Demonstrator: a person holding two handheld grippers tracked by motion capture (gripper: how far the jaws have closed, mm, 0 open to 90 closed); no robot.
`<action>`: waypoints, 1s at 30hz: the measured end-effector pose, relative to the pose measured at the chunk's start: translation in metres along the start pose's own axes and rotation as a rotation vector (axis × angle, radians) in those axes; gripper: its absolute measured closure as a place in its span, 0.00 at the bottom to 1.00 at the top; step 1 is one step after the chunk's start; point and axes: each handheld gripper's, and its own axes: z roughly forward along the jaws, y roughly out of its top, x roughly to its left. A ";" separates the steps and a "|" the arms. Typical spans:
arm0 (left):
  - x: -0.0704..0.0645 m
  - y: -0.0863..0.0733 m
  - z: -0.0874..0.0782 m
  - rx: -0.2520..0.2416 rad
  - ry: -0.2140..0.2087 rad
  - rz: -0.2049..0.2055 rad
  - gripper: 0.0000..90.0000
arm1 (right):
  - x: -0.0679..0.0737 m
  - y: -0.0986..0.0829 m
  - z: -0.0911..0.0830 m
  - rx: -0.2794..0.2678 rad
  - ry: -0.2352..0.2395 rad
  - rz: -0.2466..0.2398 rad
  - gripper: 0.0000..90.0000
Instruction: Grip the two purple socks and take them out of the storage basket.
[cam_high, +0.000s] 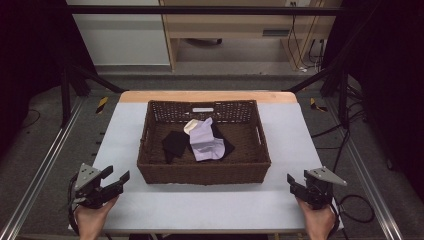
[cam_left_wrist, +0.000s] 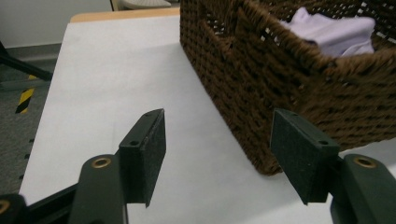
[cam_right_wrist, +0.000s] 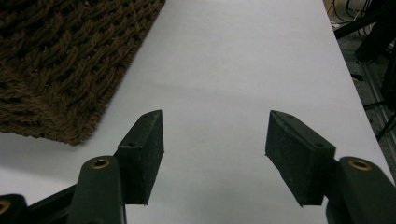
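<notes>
The left gripper (cam_high: 116, 179) sits low at the table's (cam_high: 200, 205) near-left corner, held from below by the left hand (cam_high: 90, 216), jaws spread wide with nothing between them, pointing toward the basket's (cam_high: 200, 172) near-left corner. The right gripper (cam_high: 296, 186) mirrors it at the near-right corner, above the right hand (cam_high: 319, 220), jaws likewise apart and empty. Both are just beside the basket, not touching it. Inside lie a lilac cloth (cam_high: 205, 142) and a black cloth (cam_high: 175, 142), overlapping
</notes>
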 end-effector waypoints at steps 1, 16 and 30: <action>0.000 0.000 0.000 0.000 0.000 0.000 0.39 | 0.000 0.000 0.000 0.000 0.000 0.000 0.41; -0.010 0.024 -0.016 -0.092 -0.040 -0.020 0.38 | 0.000 -0.001 -0.001 -0.023 0.029 -0.014 0.36; -0.021 0.047 -0.018 -0.122 -0.075 0.012 0.37 | 0.000 -0.001 0.001 -0.023 0.022 -0.018 0.36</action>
